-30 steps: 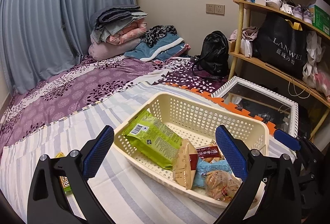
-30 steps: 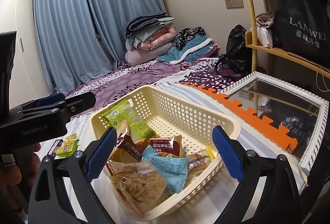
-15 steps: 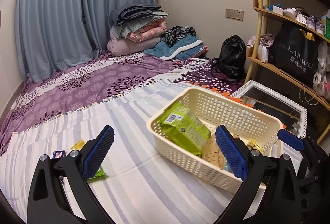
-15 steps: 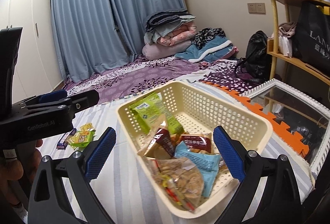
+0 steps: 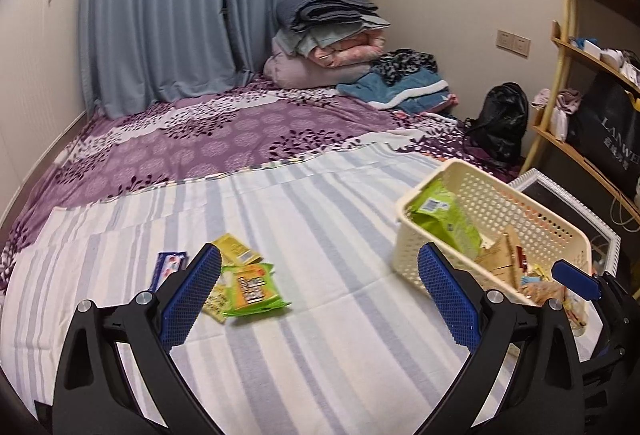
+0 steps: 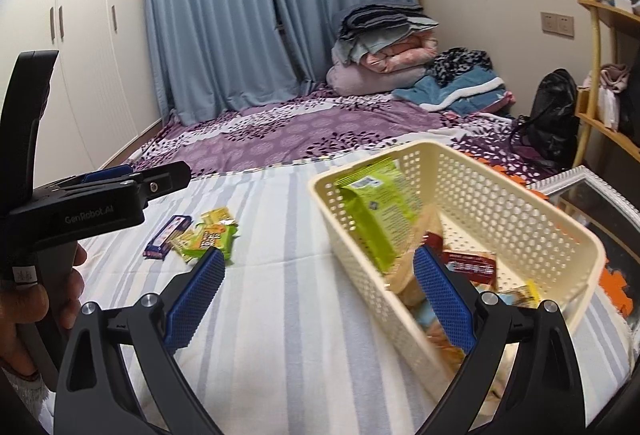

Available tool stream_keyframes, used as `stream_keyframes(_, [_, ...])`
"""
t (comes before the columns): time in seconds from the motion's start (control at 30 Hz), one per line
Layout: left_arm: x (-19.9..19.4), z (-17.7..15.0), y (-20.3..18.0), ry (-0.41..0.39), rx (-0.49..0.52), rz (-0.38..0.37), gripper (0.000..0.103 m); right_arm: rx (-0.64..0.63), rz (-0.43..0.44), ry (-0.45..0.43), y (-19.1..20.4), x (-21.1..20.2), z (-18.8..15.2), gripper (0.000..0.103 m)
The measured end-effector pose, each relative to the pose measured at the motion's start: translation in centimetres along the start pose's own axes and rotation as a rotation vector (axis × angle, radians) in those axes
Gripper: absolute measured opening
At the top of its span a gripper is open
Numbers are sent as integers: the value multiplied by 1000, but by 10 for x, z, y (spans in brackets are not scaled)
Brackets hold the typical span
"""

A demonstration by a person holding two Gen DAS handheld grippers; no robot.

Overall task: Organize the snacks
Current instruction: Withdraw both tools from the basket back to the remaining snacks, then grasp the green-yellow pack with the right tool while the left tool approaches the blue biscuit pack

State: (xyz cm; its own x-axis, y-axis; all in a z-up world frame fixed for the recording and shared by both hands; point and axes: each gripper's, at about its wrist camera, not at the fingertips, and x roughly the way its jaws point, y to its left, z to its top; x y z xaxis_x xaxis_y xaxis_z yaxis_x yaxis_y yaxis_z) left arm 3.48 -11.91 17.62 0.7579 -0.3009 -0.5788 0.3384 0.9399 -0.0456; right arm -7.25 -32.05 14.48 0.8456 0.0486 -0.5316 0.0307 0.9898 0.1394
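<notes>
left gripper: jaws being held wide apart, empty, over striped sheet
right gripper: apart, empty, beside basket
loose snacks: lying left of basket
risk: thin packets being pinched together, or sheet being snagged

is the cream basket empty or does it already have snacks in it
Partly filled. The cream basket holds a green bag, a red packet and other packets, blurred, at its near end.
</notes>
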Motion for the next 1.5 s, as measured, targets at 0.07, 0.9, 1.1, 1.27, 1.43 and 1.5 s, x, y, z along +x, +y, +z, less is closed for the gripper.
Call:
stream_keyframes(0.07, [0, -3, 16, 6, -18, 20, 100, -11, 18, 14, 9, 5, -1, 94])
stream_keyframes(0.9, [26, -36, 158, 92, -196, 209, 100, -89, 200, 202, 90, 106, -10, 96])
stream_keyframes(1.1, [44, -46, 179, 133, -215, 235, 100, -91, 232, 258, 110, 149, -5, 96])
stream_keyframes(1.27, [58, -55, 195, 163, -225, 247, 100, -92, 239, 297, 126, 186, 0, 96])
stream_keyframes(1.43, [74, -60, 209, 189, -238, 251, 100, -113, 222, 319, 139, 218, 4, 96])
stream_keyframes(1.5, [80, -60, 211, 196, -242, 249, 100, -119, 217, 325, 142, 226, 5, 96])
